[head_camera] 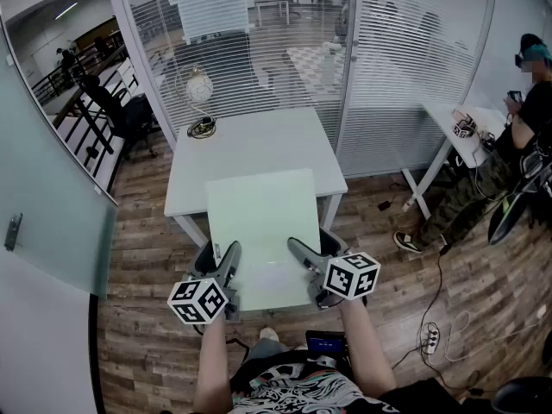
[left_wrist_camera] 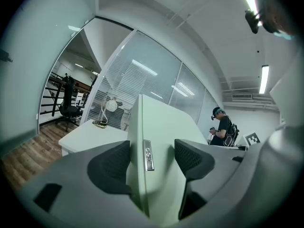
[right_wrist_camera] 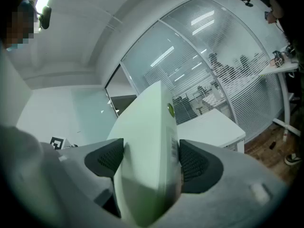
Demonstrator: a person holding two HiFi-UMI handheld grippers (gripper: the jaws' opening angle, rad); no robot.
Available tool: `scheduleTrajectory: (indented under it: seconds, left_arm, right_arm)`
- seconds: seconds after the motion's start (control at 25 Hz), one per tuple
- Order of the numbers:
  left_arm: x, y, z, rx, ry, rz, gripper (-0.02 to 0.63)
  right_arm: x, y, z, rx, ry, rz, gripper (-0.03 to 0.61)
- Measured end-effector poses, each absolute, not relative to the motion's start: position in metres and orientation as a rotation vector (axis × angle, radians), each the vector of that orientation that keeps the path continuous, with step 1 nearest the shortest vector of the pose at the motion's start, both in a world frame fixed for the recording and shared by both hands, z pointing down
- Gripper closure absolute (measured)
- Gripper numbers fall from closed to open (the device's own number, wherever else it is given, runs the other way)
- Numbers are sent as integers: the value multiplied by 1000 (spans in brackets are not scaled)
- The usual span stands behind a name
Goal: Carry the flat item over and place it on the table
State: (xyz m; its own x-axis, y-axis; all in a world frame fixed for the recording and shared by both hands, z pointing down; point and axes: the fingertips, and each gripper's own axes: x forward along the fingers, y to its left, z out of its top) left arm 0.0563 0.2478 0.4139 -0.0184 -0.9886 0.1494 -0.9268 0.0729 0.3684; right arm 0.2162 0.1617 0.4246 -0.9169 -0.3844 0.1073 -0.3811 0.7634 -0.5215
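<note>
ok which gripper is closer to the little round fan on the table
Left. The left gripper clamps the flat panel on its left edge, the side toward the fan; the right gripper clamps the opposite edge, farther away.

Panel at the table's near edge, one gripper on each side.
The flat panel overlaps the table's 6 o'clock edge; the left gripper clamps its 7 o'clock edge, the right gripper its 5 o'clock edge; a desk fan stands at the table's 11 o'clock corner, a coiled cable just before it; an office chair sits at 10 o'clock; a person stands at 2 o'clock beside a second table.
</note>
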Motion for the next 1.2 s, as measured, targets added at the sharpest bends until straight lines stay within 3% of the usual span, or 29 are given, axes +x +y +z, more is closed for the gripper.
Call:
scheduleTrajectory:
  seconds: [0.76,1.2]
  left_arm:
    - [58,267,412,1890,-2052,-170,321]
    - [23,213,427,1874,-2016,-208,325]
  right_arm:
    - [215,177,428,-597,2930,-916,227]
    - [181,124,440,-610,2933,-928,227]
